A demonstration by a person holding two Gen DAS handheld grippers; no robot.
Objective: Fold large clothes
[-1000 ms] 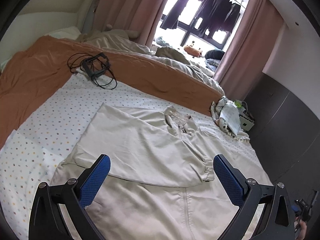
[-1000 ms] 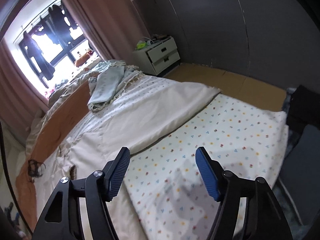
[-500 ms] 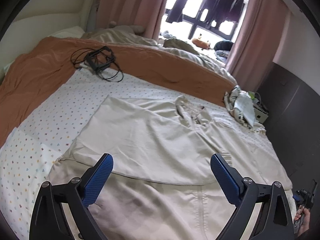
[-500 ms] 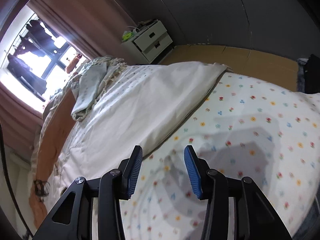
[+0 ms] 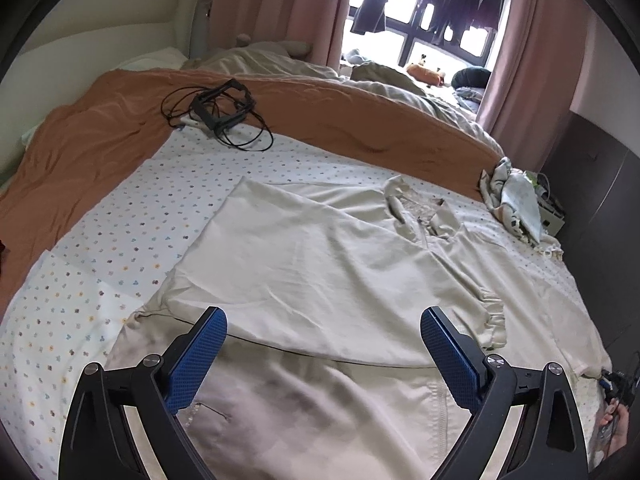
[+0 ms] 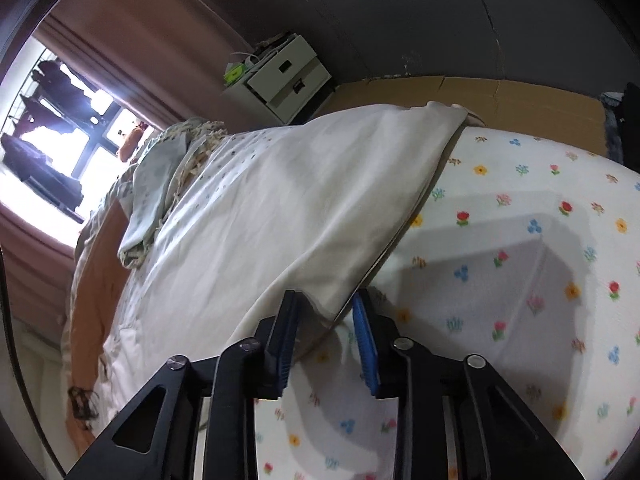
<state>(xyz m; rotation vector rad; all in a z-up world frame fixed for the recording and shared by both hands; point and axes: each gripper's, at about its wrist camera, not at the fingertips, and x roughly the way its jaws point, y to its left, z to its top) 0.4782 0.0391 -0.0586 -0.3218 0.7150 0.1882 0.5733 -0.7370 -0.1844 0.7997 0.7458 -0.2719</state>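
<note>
right gripper [image 6: 326, 312] fingers closing, jacket [image 5: 320, 280] hem between | left gripper [image 5: 322, 344] spread above | jacket cream, sleeve folded across

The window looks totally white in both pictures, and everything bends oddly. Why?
Left wrist view: daylight blows out the window, dark clothes silhouetted; fisheye curves the bed. Right wrist view: same glare, the right gripper casting a shadow on the floral sheet.
</note>
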